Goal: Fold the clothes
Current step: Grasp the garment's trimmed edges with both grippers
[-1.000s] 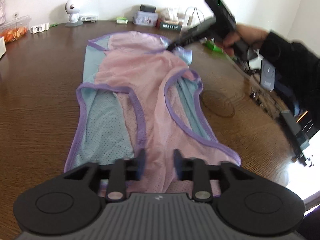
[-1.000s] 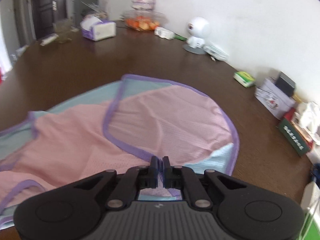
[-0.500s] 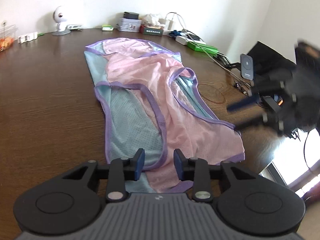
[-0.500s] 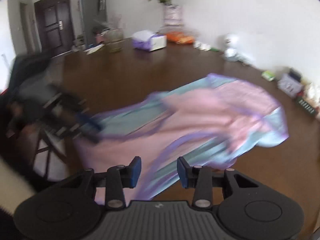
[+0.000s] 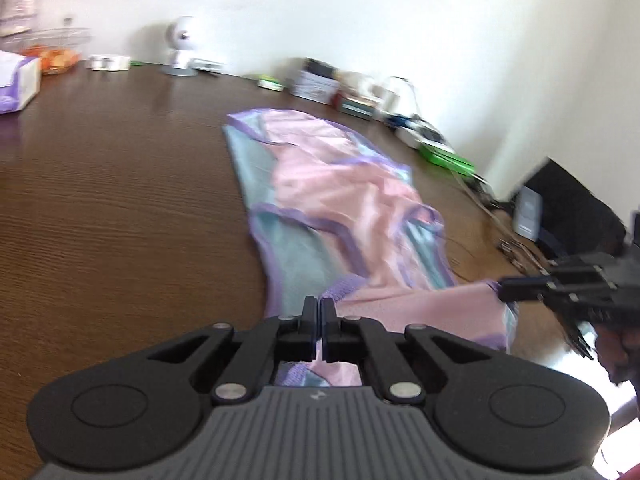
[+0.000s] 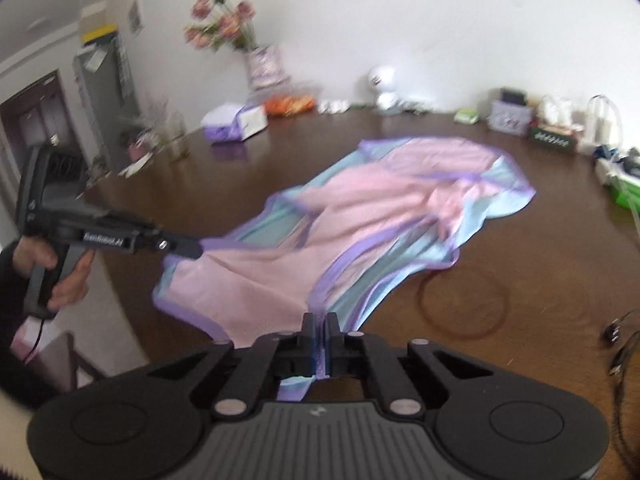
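Observation:
A pink and light-blue mesh garment with purple trim [image 5: 340, 200] lies lengthwise on the dark wooden table [image 5: 120, 208]; it also shows in the right wrist view [image 6: 360, 216]. My left gripper [image 5: 319, 312] is shut on the garment's near hem at one corner. My right gripper [image 6: 320, 328] is shut on the other near corner. Each gripper shows in the other's view: the right one [image 5: 516, 282] and the left one [image 6: 188, 246]. The hem between them is lifted off the table.
Along the far wall stand a white round camera [image 5: 182, 46], small boxes [image 5: 316, 82], cables and a green power strip [image 5: 444, 156]. A tissue box [image 6: 236, 122] and a flower vase [image 6: 264, 66] stand at the table's left end. A faint ring stain [image 6: 464, 300] marks the wood.
Both grippers were open half a second ago and have closed on the garment's near hem. The right gripper moved from the far end to the near end. The hem has risen.

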